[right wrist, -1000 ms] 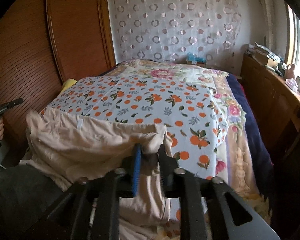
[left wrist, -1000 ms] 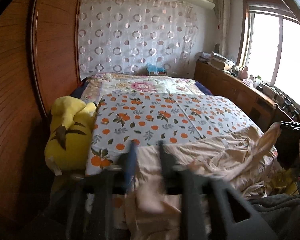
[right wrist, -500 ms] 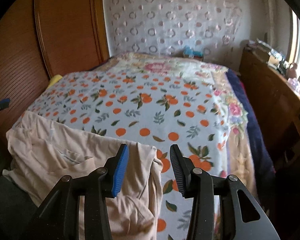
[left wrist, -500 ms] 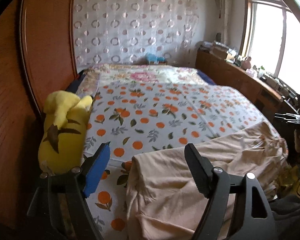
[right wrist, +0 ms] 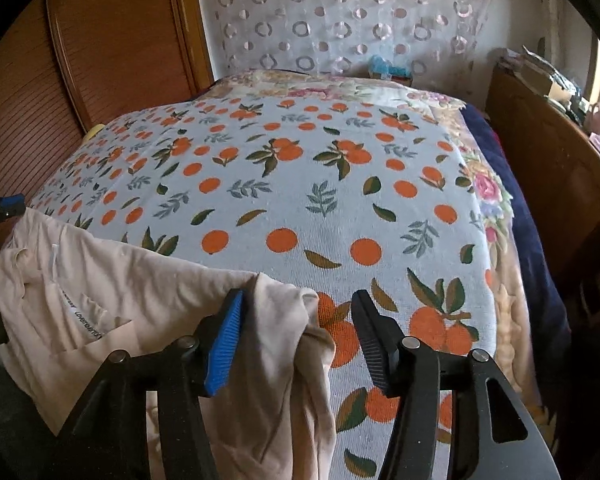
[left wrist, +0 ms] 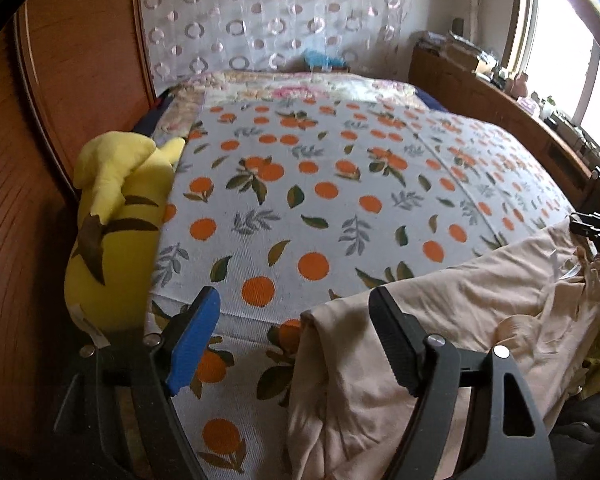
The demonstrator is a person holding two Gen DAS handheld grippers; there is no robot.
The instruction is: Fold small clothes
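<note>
Risk first: most of the beige garment (left wrist: 452, 320) was draped over the near edge of the bed (left wrist: 340, 208), only its top strip resting on the cover, so a slide to the floor was judged likely from its own hanging weight.

Left side: left tool (left wrist: 296, 336) was spread wide, nothing pinched; the garment's left corner lay between the jaws, untouched by the pads. A re-grip there was judged likely to catch the bedspread (left wrist: 284, 216) too, as the cloth lay flat against it. A yellow plush toy (left wrist: 116, 216) was wedged beside the wooden wardrobe (left wrist: 28, 208); a snag on a leftward sweep was possible.

Right side: right tool (right wrist: 296, 340) had its jaws just opened further, and the bunched right corner sat between them, released. A crooked fold was judged likely from that bunching.

Surface: soft, orange-print cover. A patterned curtain (right wrist: 340, 20) hung behind, with a cluttered wooden sideboard (right wrist: 548, 148) to the right.
</note>
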